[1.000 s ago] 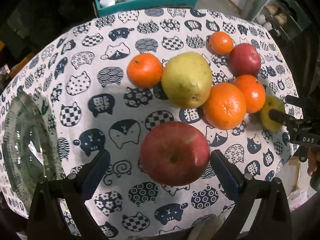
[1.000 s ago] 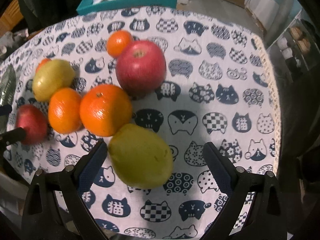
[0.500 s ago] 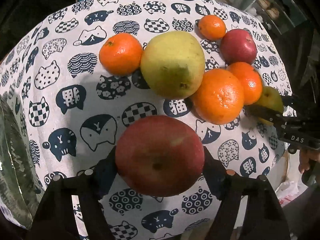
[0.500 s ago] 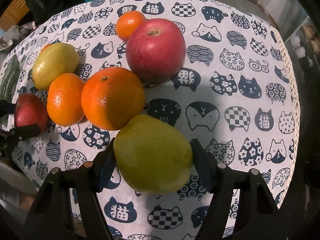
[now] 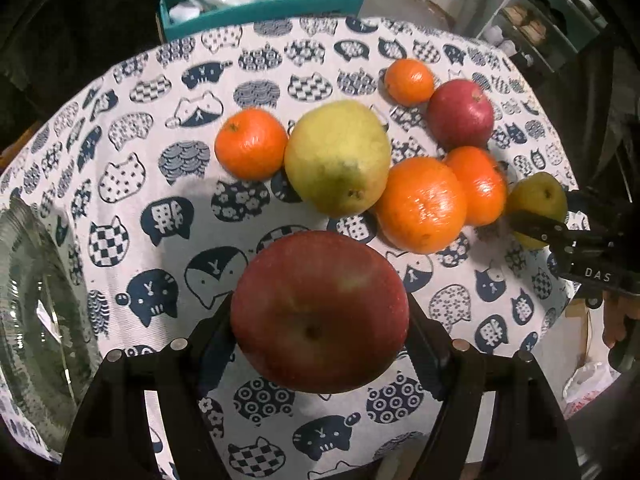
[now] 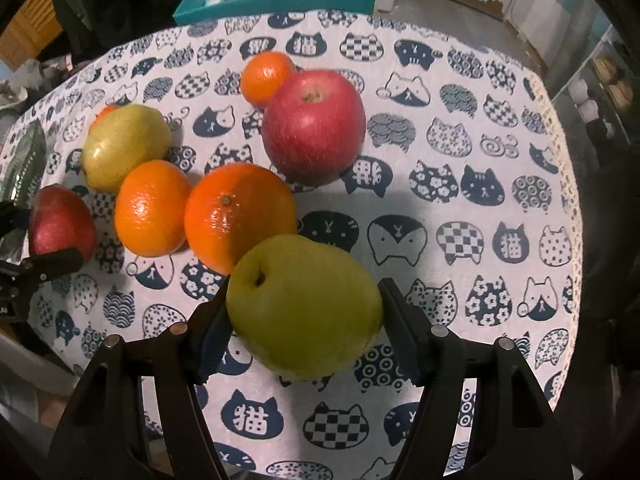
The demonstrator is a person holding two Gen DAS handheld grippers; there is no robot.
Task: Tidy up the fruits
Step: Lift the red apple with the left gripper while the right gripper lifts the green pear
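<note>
Left wrist view shows the left gripper (image 5: 320,316) having just closed on a red apple (image 5: 320,312), the right gripper (image 6: 304,312) likewise on a green pear (image 6: 302,306), so next both likely lift toward the glass dish (image 5: 36,300) at nine o'clock.

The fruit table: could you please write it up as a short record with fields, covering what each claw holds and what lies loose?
left claw: shut on red apple, jaws just closed
right claw: shut on green pear, jaws just closed
loose fruit: big pear, small apple, four oranges
oranges: one left of big pear, two touching, a small one at the far side
surface: cat-print cloth
dish: glass plate at left edge, no fruit seen on it
behind: teal box
</note>
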